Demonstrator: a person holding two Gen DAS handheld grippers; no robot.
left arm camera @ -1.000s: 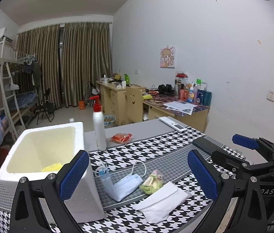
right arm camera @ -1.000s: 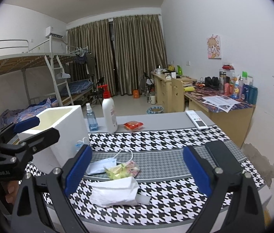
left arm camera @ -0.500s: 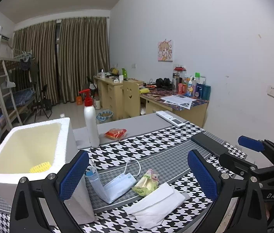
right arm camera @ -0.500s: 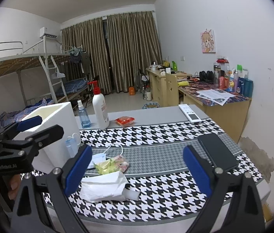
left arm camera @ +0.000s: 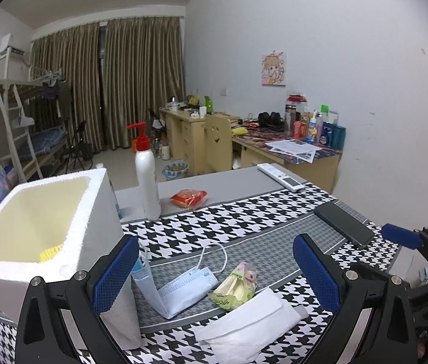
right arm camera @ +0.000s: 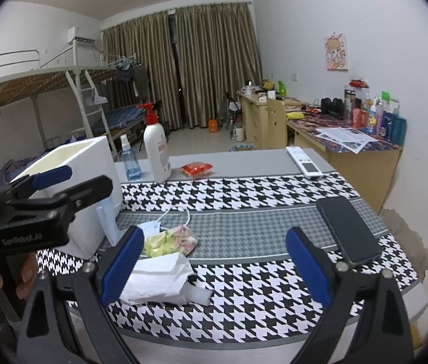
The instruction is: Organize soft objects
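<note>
Left wrist view: left gripper (left arm camera: 215, 268) spread wide, nothing between the blue pads, hovering above the near edge of the table (left arm camera: 244, 182). Directly under it, the soft items lie in a loose cluster on the houndstooth cloth: a blue face mask (left arm camera: 183, 288) folded up against the foam box (left arm camera: 47, 230), a crinkly yellow-green packet (left arm camera: 236, 285) touching the mask's right end, and a white tissue pack (left arm camera: 250, 327) nearest the camera. Box is open; a yellow item (left arm camera: 51, 252) already sits inside. Judgement: the step in hand is picking the first soft piece for the box.

Right wrist view: right gripper (right arm camera: 214, 265) also spread and empty, tissue pack (right arm camera: 159, 279) just beyond its left finger, the packet (right arm camera: 170, 239) behind that. A phone (right arm camera: 347, 230) lies well apart to the right; a pump bottle (right arm camera: 157, 151) and spray bottle (right arm camera: 129, 163) stand at the back. These hard things should stay put.

To do it well: come down over one item only, pads straddling its thick middle, and pinch gently since all three will crumple. Mask loops could snag the packet; lift slowly and check nothing trails before swinging over the box rim.
</note>
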